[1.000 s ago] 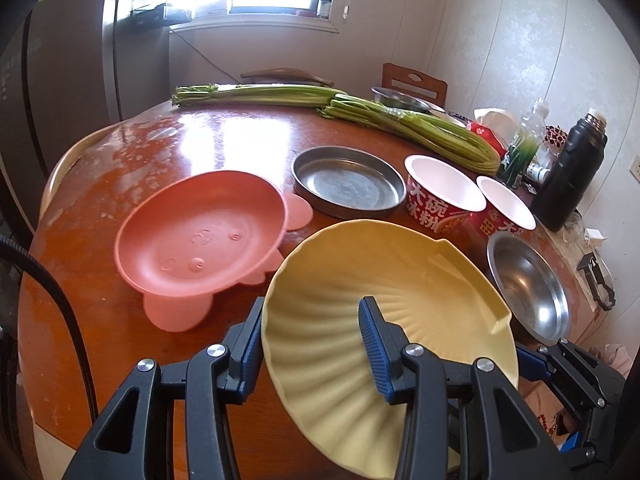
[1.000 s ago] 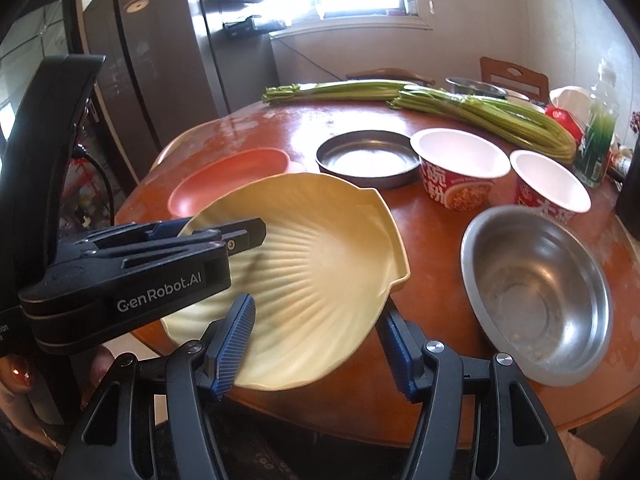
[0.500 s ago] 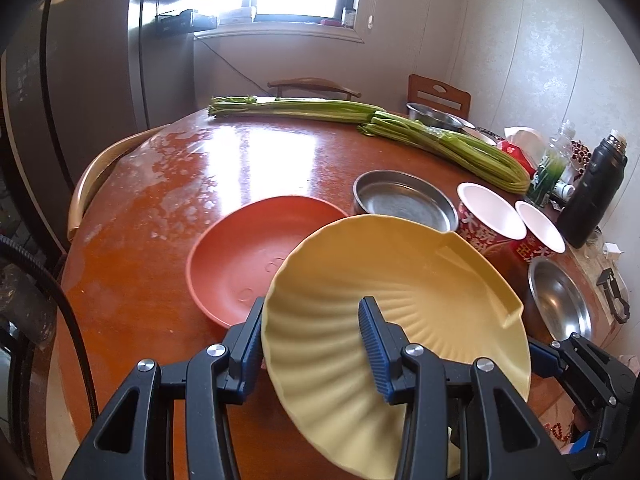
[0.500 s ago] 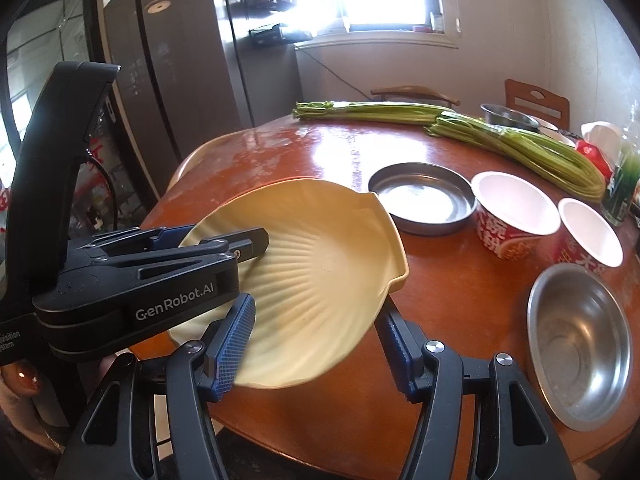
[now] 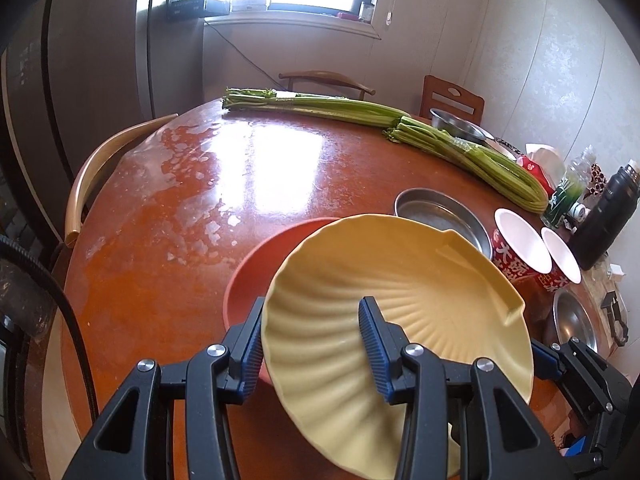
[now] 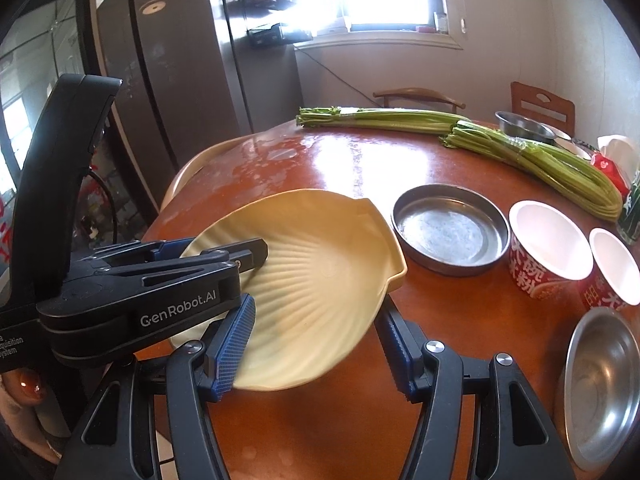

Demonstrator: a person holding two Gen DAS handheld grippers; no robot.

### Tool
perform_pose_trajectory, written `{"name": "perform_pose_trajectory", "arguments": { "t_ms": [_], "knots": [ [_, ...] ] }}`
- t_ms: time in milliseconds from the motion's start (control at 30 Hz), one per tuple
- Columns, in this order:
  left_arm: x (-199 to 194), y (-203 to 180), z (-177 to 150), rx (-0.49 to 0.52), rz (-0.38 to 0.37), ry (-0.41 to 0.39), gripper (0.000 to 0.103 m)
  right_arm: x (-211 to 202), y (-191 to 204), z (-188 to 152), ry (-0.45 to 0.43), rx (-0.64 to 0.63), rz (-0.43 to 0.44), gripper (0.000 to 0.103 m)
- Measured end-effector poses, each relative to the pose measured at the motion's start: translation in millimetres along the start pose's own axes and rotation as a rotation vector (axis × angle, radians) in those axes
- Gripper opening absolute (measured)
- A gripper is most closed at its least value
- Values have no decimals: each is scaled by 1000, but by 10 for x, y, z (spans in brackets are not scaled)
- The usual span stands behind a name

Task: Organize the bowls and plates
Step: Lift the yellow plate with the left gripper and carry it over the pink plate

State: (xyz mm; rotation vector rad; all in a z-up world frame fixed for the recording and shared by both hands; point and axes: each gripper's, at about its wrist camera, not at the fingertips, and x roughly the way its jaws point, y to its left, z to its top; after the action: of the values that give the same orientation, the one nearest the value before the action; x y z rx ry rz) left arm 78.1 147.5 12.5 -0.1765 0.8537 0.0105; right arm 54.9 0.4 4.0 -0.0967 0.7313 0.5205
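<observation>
A yellow shell-shaped plate [image 5: 400,304] is held tilted in the air above the table's near edge. My left gripper [image 5: 312,340] is shut on its near rim, one finger above and one below. My right gripper [image 6: 316,344] straddles the plate's [image 6: 316,264] opposite rim with jaws apart. Under the yellow plate lies a pink plate [image 5: 256,272], mostly hidden. A flat steel pan [image 6: 450,228], two red paper bowls [image 6: 548,248] and a steel bowl [image 6: 604,380] sit to the right.
Round wooden table [image 5: 200,200] with long celery bundles [image 5: 472,152] across the back. A black flask [image 5: 608,212], bottle and small items stand at the far right. A steel bowl [image 6: 524,124] sits far back. Chairs ring the table; a fridge stands left.
Both grippers and the yellow plate have risen and pulled back toward the near left; the plate now covers most of the pink plate. The grip on it looks unchanged.
</observation>
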Motion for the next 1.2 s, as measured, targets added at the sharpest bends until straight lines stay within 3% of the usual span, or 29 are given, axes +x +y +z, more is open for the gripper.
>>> {"name": "perform_pose_trajectory", "arguments": {
  "t_ms": [600,1200],
  "knots": [
    [395,250,244,45,-11,30,45,362,168,-22,42,-16,-38,64],
    [546,396,347,19,-16,30,45,463,246,-32,78,-10,5,64]
  ]
}}
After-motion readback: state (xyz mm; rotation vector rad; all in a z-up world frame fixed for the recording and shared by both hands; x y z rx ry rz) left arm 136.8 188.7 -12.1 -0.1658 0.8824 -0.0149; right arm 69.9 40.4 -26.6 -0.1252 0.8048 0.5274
